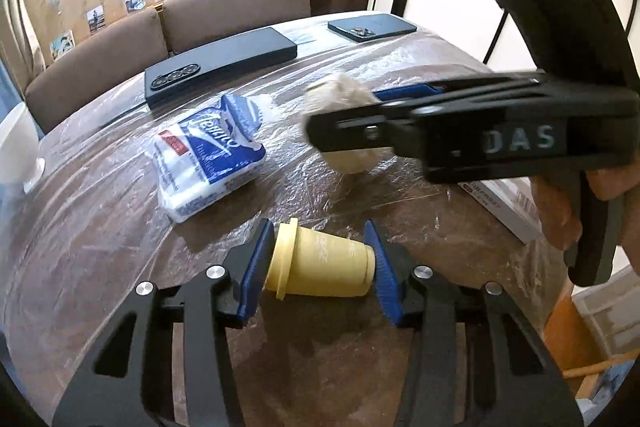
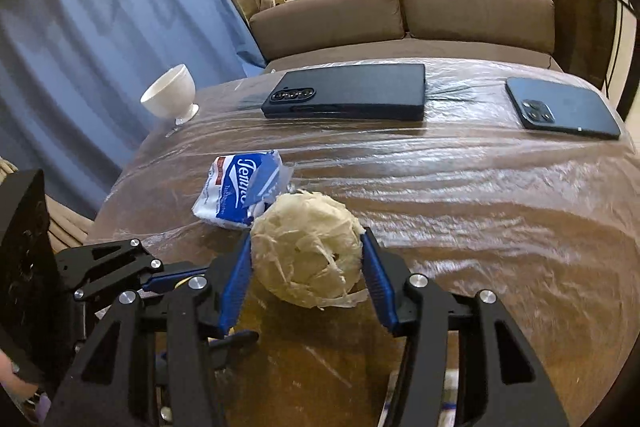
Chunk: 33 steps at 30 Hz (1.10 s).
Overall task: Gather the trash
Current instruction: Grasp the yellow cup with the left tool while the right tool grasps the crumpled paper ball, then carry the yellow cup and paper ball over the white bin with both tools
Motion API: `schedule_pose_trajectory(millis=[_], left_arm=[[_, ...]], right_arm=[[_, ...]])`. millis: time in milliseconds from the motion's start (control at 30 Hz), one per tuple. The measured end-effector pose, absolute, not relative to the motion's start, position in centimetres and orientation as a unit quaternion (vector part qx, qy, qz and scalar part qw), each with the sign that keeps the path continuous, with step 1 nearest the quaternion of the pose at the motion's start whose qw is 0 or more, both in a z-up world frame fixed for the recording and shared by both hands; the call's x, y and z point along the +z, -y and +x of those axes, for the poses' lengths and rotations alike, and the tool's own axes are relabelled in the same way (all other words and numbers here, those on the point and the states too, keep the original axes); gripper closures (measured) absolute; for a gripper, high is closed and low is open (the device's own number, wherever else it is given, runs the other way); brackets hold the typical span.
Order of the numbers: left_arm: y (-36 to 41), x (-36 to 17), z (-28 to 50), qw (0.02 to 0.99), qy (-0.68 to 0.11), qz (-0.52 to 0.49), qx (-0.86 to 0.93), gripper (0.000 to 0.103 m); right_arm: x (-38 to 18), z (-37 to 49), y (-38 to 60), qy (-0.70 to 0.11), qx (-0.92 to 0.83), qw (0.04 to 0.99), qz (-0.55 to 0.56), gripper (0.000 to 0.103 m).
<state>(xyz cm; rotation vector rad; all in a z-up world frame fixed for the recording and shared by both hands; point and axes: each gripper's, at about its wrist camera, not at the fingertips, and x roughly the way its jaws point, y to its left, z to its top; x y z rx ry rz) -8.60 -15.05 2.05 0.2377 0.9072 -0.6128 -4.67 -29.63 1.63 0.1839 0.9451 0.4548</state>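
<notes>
Trash here is two pieces, each already taken up by its own tool: the yellow paper cup [image 1: 320,261] lies on its side on the plastic-covered counter [image 2: 500,211], and the left tongs [image 1: 316,267] are closed on it end to end, one blue pad against its rim and the other against its base, a hold that probably suits a light cup lying down. Just beyond it, the crumpled paper wad [image 2: 306,247] sits squeezed between the pads of the right tongs [image 2: 306,255], which press its two sides and dent it slightly; whether it rests on the counter or hangs just clear I cannot tell. Just behind the wad lies an opened tissue pack [image 2: 236,191]. Further back, well apart from the trash, two phones [image 2: 348,91] lie face down, likely not for collecting, and a white footed bowl [image 2: 170,97] stands near the counter's far edge.
</notes>
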Motion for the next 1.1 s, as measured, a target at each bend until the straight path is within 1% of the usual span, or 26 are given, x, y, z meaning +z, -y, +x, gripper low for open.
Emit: schedule_pose_trajectory(millis=[300, 767, 1100], left_arm=[[14.0, 2.9, -9.8, 0.861, -0.423, 0.095, -0.266, 0.055], [12.8, 3.1, -12.1, 0.870, -0.425, 0.078, -0.236, 0.055], [10.6, 3.1, -14.9, 0.877, -0.430, 0.033, -0.213, 0.055]], right_arm=[[2.7, -8.0, 30.0, -0.433, 0.202, 0.876, 0.073, 0.051], [2.7, -12.6, 28.5, -0.440, 0.211, 0.871, 0.054, 0.052], [2.6, -16.3, 28.2, -0.442, 0.213, 0.868, 0.073, 0.052]])
